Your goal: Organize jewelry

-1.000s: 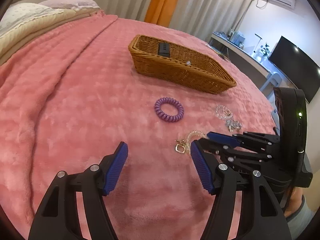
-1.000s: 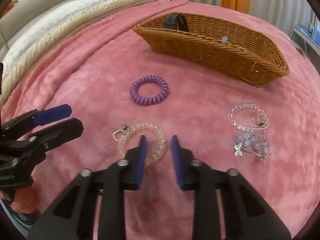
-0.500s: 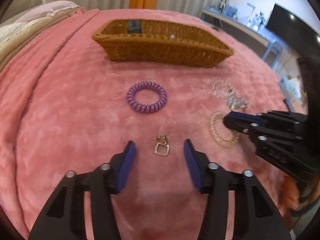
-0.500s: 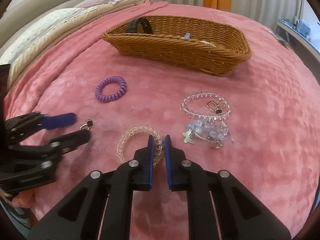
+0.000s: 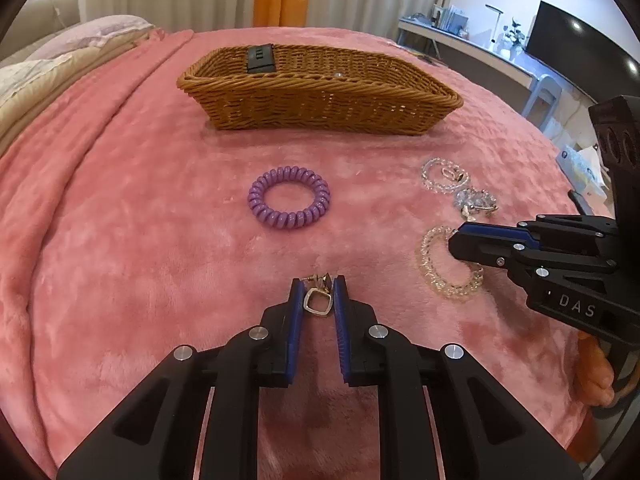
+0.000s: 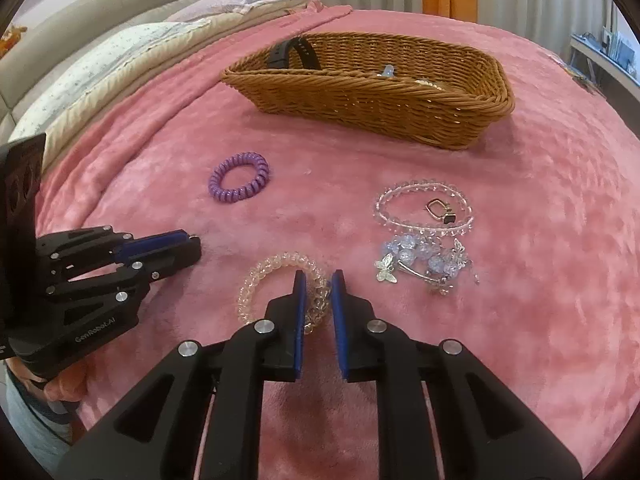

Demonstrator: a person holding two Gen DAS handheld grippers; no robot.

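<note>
My left gripper (image 5: 317, 294) is low over the pink blanket (image 5: 120, 220), its blue pads drawn in close on either side of a small gold earring (image 5: 317, 300); the square loop of the earring sits right between the pads, with its stud poking out just past the tips, though I cannot tell whether the pads are actually pressing it. My right gripper (image 6: 318, 292) is nearly closed too, its pads pinched to a narrow gap around the near edge of a clear spiral hair tie (image 6: 280, 284), which lies flat on the blanket with most of its ring out to the left of my fingers. Just to the right of that gripper is a tangle of blue beads with silver butterfly charms (image 6: 426, 266), and touching it on the far side is a clear beaded bracelet (image 6: 422, 210) with a second gold earring (image 6: 440, 210) lying inside its ring. A purple spiral hair tie (image 5: 289, 197) rests alone farther ahead, between my grippers and the wicker basket (image 5: 320, 108). The basket stands well beyond everything else and holds a black watch strap (image 6: 294, 54) at its far left end.
</note>
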